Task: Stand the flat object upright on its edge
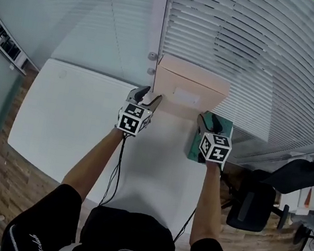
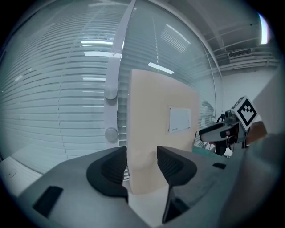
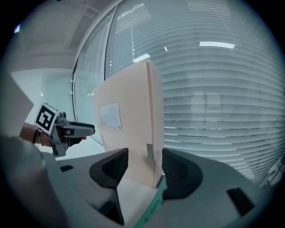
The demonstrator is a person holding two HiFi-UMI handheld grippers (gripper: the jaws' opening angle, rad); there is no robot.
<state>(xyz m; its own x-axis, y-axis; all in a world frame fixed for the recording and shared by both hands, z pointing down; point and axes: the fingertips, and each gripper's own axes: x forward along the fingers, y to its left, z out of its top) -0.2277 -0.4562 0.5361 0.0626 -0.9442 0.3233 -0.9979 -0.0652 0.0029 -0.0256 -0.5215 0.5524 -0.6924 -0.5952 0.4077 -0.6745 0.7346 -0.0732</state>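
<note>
A flat tan cardboard box (image 1: 190,89) with a white label stands upright on its long edge on the white table (image 1: 74,120), close to the window blinds. My left gripper (image 1: 149,98) is shut on the box's lower left corner. In the left gripper view the box (image 2: 151,133) fills the gap between the jaws of the left gripper (image 2: 142,167). My right gripper (image 1: 208,120) is shut on the lower right corner. In the right gripper view the box's narrow side (image 3: 155,133) sits between the jaws of the right gripper (image 3: 145,171).
A green flat thing (image 1: 192,144) lies on the table under my right gripper. Blinds (image 1: 264,56) and a white window post (image 1: 155,26) stand right behind the box. A black office chair (image 1: 270,194) is beyond the table's right edge.
</note>
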